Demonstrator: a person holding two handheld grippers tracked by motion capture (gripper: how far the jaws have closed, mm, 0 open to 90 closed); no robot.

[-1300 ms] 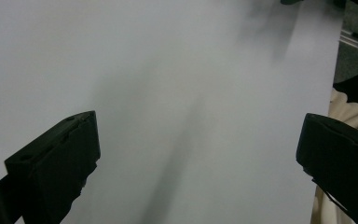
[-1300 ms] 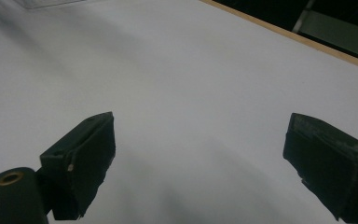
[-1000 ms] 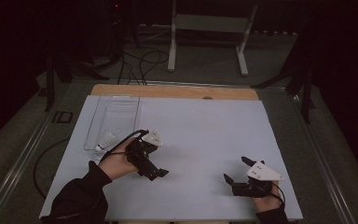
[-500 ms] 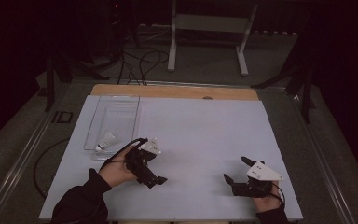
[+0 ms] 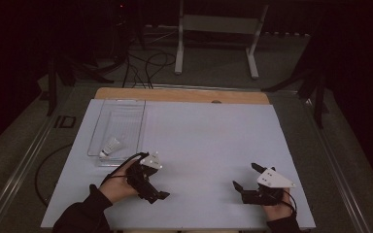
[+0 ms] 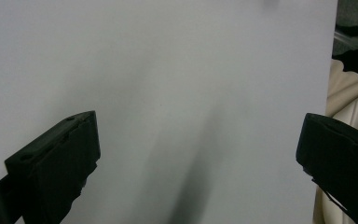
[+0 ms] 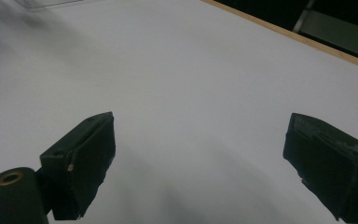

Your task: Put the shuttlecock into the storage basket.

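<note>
One shuttlecock lies in the clear tray — near end, left gripper nearby.

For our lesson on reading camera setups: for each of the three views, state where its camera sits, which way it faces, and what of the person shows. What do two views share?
High view: above the person's side, facing forward and down on the white table; shows both forearms, left gripper, right gripper, clear tray, shuttlecock.
Left gripper view: rides the left gripper, facing bare table between open jaws.
Right gripper view: rides the right gripper, facing across the table to its wooden edge.
Shared: both gripper views show open black jaws over white table.
</note>
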